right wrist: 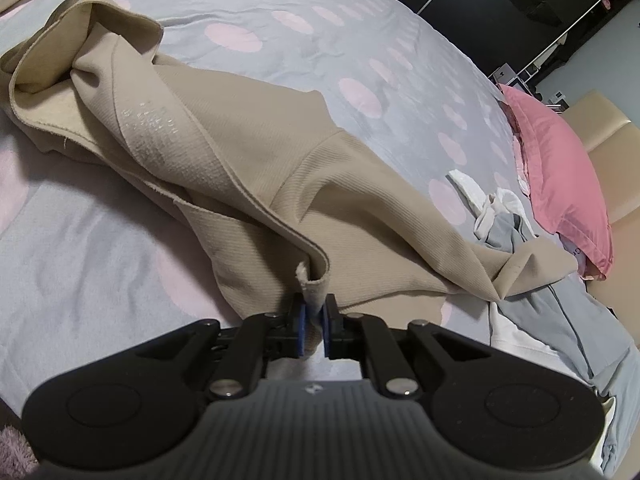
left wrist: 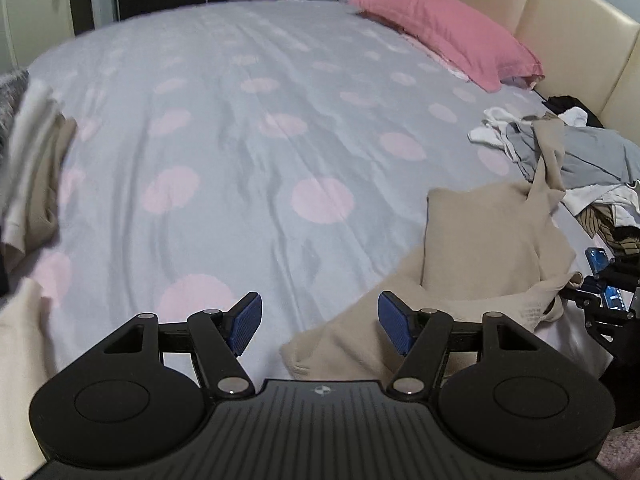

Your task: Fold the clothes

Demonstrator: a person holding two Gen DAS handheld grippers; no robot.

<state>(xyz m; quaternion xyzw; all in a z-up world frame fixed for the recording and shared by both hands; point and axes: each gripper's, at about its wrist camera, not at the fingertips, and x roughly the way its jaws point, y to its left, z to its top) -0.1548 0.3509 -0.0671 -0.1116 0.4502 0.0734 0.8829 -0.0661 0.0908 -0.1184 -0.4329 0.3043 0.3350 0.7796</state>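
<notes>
A beige ribbed garment lies crumpled on the grey bed sheet with pink dots. My right gripper is shut on a hem edge of this garment, near the bed's front. In the left wrist view the same beige garment lies at the lower right, and my left gripper hovers open over the sheet, just left of the cloth, with nothing between its blue pads. The right gripper shows at the right edge of that view.
A heap of grey, white and dark clothes lies at the right by the cream headboard. A pink pillow lies at the head of the bed. Folded white and beige clothes sit at the left edge.
</notes>
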